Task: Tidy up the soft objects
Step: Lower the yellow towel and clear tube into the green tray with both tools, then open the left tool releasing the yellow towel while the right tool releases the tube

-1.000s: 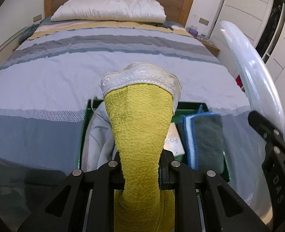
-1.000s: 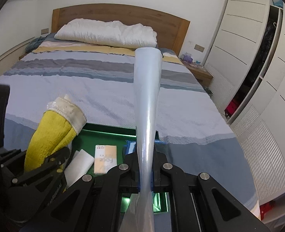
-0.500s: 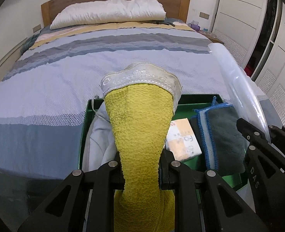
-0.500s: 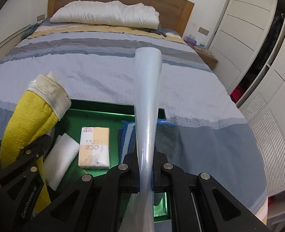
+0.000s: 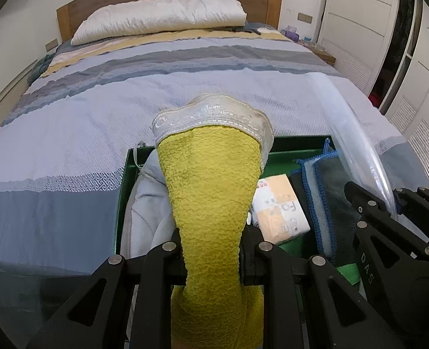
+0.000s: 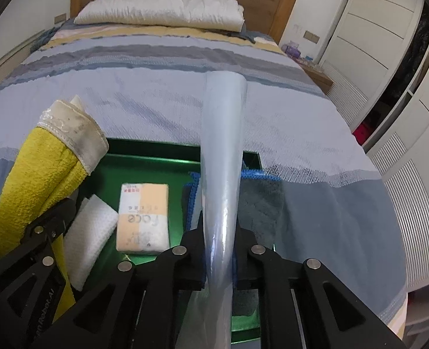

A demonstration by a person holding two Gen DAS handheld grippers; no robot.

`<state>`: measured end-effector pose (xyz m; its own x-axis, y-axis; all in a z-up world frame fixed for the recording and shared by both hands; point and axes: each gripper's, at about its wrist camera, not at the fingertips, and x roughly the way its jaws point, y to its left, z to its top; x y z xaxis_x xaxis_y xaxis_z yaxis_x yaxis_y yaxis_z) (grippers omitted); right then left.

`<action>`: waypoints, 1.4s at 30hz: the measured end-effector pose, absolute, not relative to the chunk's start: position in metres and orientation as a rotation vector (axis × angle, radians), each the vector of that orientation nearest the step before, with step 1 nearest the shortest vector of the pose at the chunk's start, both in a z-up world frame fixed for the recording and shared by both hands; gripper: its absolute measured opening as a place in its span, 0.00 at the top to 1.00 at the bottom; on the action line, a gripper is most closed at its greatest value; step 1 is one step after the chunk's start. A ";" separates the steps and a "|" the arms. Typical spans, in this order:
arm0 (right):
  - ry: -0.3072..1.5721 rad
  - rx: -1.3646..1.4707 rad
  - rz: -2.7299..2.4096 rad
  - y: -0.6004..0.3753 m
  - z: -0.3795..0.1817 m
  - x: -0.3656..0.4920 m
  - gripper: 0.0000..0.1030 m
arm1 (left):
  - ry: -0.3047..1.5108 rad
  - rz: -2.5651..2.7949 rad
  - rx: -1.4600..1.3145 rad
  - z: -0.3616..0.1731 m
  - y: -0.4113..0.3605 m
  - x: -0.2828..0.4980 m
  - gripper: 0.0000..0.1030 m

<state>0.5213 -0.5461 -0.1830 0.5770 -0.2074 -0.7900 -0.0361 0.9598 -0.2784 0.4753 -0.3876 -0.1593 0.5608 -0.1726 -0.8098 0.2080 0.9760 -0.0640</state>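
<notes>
My left gripper (image 5: 211,241) is shut on a yellow towel (image 5: 211,189) with a silvery white hem, which stands up between the fingers above a green tray (image 5: 298,142). My right gripper (image 6: 220,250) holds a rolled clear plastic sheet (image 6: 223,145) upright over the tray's (image 6: 156,157) right side. Its jaws are opening, and the pads still touch the plastic. In the tray lie a tissue pack (image 6: 143,218), a folded white cloth (image 6: 89,232), a grey cloth with blue edging (image 6: 261,203) and a pale grey garment (image 5: 144,203).
The tray sits at the foot of a bed with a striped blue and grey cover (image 5: 185,93) and a white pillow (image 5: 162,17) at the wooden headboard. White wardrobe doors (image 6: 374,43) line the right wall. The two grippers stand close side by side.
Both grippers have sunk toward the tray, the right one more, so the tray's contents look nearer. The right jaws stand slightly wider around the plastic. The towel grip is unchanged.
</notes>
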 end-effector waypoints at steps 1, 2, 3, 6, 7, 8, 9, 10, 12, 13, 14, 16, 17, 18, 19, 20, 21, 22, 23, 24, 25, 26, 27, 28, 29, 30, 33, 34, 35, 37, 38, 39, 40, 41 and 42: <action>0.961 -0.277 -0.104 -0.546 -0.184 0.523 0.88 | 0.958 -0.223 0.038 -0.160 -0.388 0.476 0.82; 0.967 -0.277 -0.105 -0.547 -0.184 0.524 0.88 | 0.967 -0.224 0.039 -0.161 -0.389 0.478 0.82; 0.972 -0.277 -0.110 -0.547 -0.184 0.526 0.88 | 0.973 -0.225 0.046 -0.161 -0.390 0.479 0.82; 0.987 -0.289 -0.112 -0.547 -0.186 0.529 0.88 | 0.978 -0.212 0.050 -0.163 -0.390 0.480 0.82; 0.992 -0.293 -0.113 -0.546 -0.186 0.530 0.88 | 0.982 -0.211 0.046 -0.163 -0.390 0.480 0.82; 0.994 -0.296 -0.115 -0.546 -0.187 0.530 0.87 | 0.985 -0.208 0.047 -0.164 -0.390 0.480 0.82; 0.995 -0.299 -0.115 -0.545 -0.187 0.531 0.87 | 0.989 -0.205 0.049 -0.164 -0.390 0.481 0.82; 0.994 -0.300 -0.114 -0.544 -0.187 0.531 0.87 | 0.989 -0.201 0.050 -0.165 -0.390 0.481 0.82; 0.992 -0.298 -0.115 -0.543 -0.187 0.532 0.87 | 0.998 -0.199 0.048 -0.166 -0.390 0.484 0.82; 0.994 -0.300 -0.116 -0.542 -0.187 0.533 0.87 | 1.004 -0.200 0.047 -0.168 -0.390 0.484 0.82; 0.997 -0.300 -0.119 -0.542 -0.188 0.533 0.87 | 1.005 -0.199 0.048 -0.169 -0.391 0.484 0.82; 1.004 -0.293 -0.122 -0.543 -0.188 0.534 0.84 | 1.005 -0.199 0.054 -0.169 -0.392 0.485 0.82; 1.006 -0.292 -0.126 -0.543 -0.189 0.534 0.82 | 1.009 -0.200 0.054 -0.170 -0.393 0.485 0.82; 1.008 -0.291 -0.128 -0.544 -0.188 0.535 0.78 | 1.010 -0.202 0.053 -0.170 -0.393 0.485 0.80; 1.010 -0.285 -0.131 -0.544 -0.188 0.535 0.75 | 1.012 -0.203 0.054 -0.170 -0.393 0.485 0.80; 1.013 -0.281 -0.133 -0.544 -0.188 0.534 0.72 | 1.013 -0.202 0.057 -0.171 -0.393 0.486 0.79; 1.016 -0.278 -0.136 -0.544 -0.188 0.534 0.70 | 1.015 -0.198 0.060 -0.171 -0.394 0.486 0.77; 1.017 -0.277 -0.137 -0.544 -0.188 0.534 0.70 | 1.016 -0.197 0.059 -0.171 -0.393 0.487 0.76; 1.018 -0.275 -0.138 -0.544 -0.187 0.534 0.69 | 1.018 -0.198 0.060 -0.171 -0.393 0.487 0.75; 1.019 -0.275 -0.138 -0.544 -0.186 0.533 0.67 | 1.020 -0.200 0.061 -0.171 -0.393 0.486 0.74; 1.018 -0.275 -0.139 -0.544 -0.185 0.533 0.66 | 1.023 -0.204 0.061 -0.172 -0.394 0.487 0.73; 1.016 -0.275 -0.143 -0.544 -0.184 0.532 0.63 | 1.025 -0.206 0.059 -0.172 -0.394 0.486 0.69; 1.015 -0.270 -0.144 -0.544 -0.183 0.531 0.57 | 1.025 -0.208 0.059 -0.171 -0.394 0.486 0.64; 1.013 -0.268 -0.145 -0.545 -0.182 0.531 0.53 | 1.024 -0.210 0.061 -0.171 -0.394 0.485 0.62; 1.010 -0.268 -0.147 -0.545 -0.180 0.531 0.46 | 1.023 -0.211 0.060 -0.170 -0.394 0.485 0.59; 1.007 -0.268 -0.149 -0.544 -0.179 0.530 0.41 | 1.022 -0.212 0.057 -0.170 -0.394 0.485 0.54; 1.002 -0.267 -0.158 -0.547 -0.177 0.529 0.37 | 1.016 -0.214 0.057 -0.167 -0.395 0.485 0.53; 1.003 -0.263 -0.162 -0.548 -0.175 0.528 0.37 | 1.016 -0.212 0.059 -0.166 -0.395 0.485 0.52; 1.002 -0.263 -0.165 -0.548 -0.174 0.528 0.36 | 1.016 -0.209 0.062 -0.166 -0.395 0.484 0.50; 1.001 -0.266 -0.172 -0.549 -0.173 0.527 0.35 | 1.017 -0.201 0.061 -0.165 -0.394 0.485 0.46; 1.002 -0.264 -0.174 -0.550 -0.172 0.527 0.34 | 1.018 -0.201 0.059 -0.165 -0.394 0.485 0.44; 1.002 -0.263 -0.175 -0.550 -0.172 0.527 0.33 | 1.019 -0.196 0.060 -0.165 -0.394 0.485 0.42; 1.001 -0.266 -0.180 -0.551 -0.171 0.527 0.32 | 1.018 -0.193 0.060 -0.165 -0.394 0.485 0.42; 0.999 -0.269 -0.183 -0.550 -0.170 0.526 0.31 | 1.019 -0.190 0.059 -0.165 -0.393 0.485 0.42; 0.999 -0.272 -0.183 -0.550 -0.170 0.526 0.30 | 1.020 -0.188 0.059 -0.165 -0.393 0.485 0.42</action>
